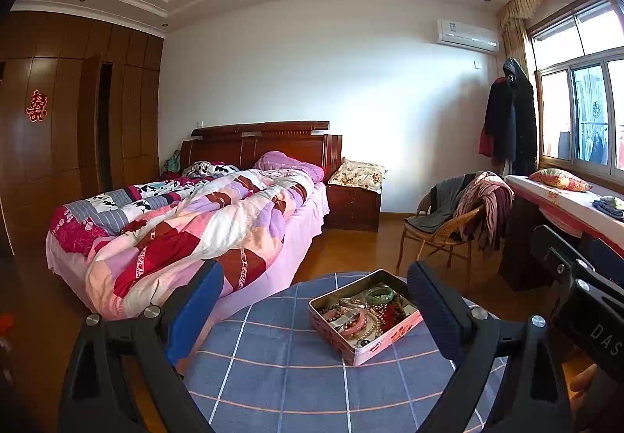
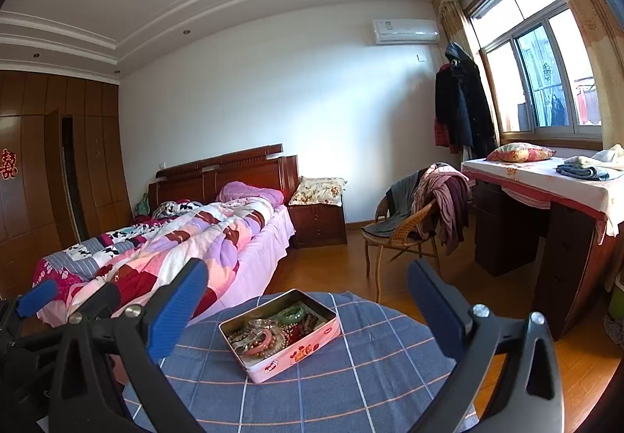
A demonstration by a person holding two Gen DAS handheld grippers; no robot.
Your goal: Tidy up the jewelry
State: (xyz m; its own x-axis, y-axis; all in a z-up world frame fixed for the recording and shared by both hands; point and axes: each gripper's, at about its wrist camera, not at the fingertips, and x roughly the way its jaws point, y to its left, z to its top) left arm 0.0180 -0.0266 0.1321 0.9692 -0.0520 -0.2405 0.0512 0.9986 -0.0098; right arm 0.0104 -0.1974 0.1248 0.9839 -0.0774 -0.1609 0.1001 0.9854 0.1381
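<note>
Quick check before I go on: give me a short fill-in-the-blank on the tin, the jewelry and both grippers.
1. The jewelry lies inside a pink ____.
2. The tin stands on a round table covered by a ____ checked cloth.
3. The left hand-held gripper and the right hand-held gripper both have ____ jaws, holding nothing.

Missing words: tin; blue; open

Right gripper [image 2: 308,310] wide apart, jewelry tin [image 2: 312,345] on checked tablecloth [image 2: 370,386]
</note>
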